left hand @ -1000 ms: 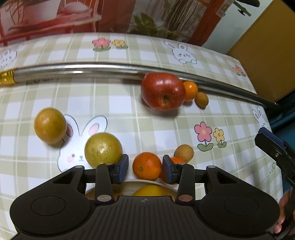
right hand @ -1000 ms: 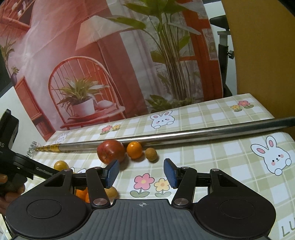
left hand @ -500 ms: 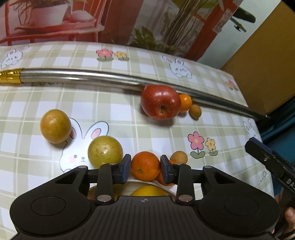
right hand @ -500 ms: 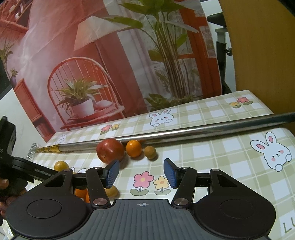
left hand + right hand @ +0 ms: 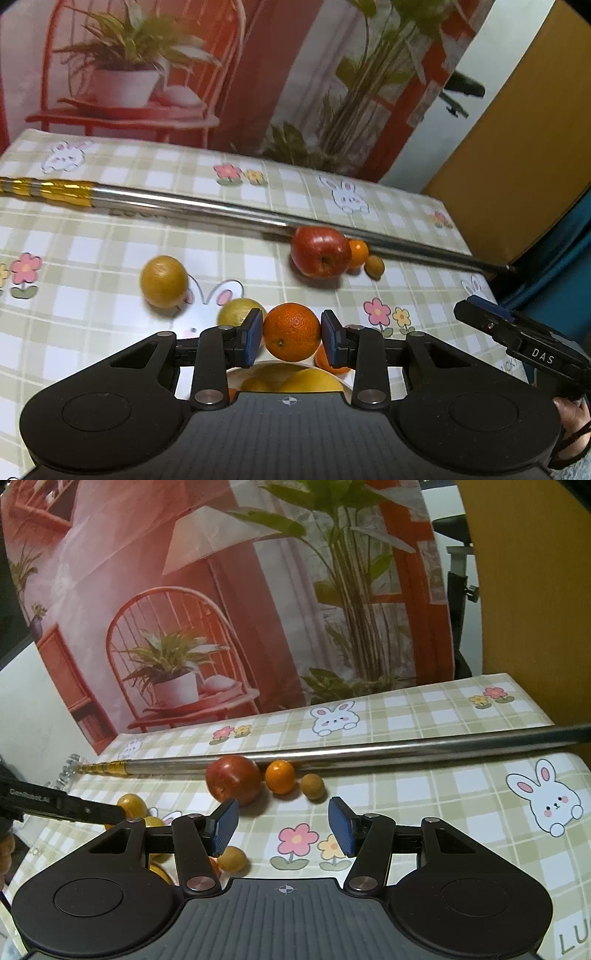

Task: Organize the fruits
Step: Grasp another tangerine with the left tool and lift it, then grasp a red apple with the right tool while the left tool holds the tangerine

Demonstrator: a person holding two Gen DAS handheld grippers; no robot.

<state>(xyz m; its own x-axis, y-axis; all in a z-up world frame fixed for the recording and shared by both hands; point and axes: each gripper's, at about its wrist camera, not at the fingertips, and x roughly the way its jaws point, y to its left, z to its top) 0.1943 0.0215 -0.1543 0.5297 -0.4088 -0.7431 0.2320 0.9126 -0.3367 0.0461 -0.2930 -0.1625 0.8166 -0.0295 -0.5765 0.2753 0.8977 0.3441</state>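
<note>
My left gripper (image 5: 291,338) is shut on an orange (image 5: 291,331) and holds it lifted above a white bowl (image 5: 236,374) with yellow fruit (image 5: 310,381) in it. A red apple (image 5: 320,252), a small orange (image 5: 358,253) and a small brown fruit (image 5: 375,264) lie in a row by a metal pole (image 5: 221,212). Two yellow-green fruits (image 5: 163,281) (image 5: 236,312) lie on the cloth. My right gripper (image 5: 283,827) is open and empty, above the table, with the apple (image 5: 233,783) ahead of it.
The checked tablecloth (image 5: 443,794) has rabbit and flower prints. Another orange (image 5: 325,360) and a small brown fruit (image 5: 232,858) lie beside the bowl. The right gripper's body (image 5: 524,345) shows at the right of the left wrist view. A printed backdrop stands behind the table.
My left gripper has closed on the orange and lifted it, and the view has tilted up. The right gripper has barely moved and stays open.
</note>
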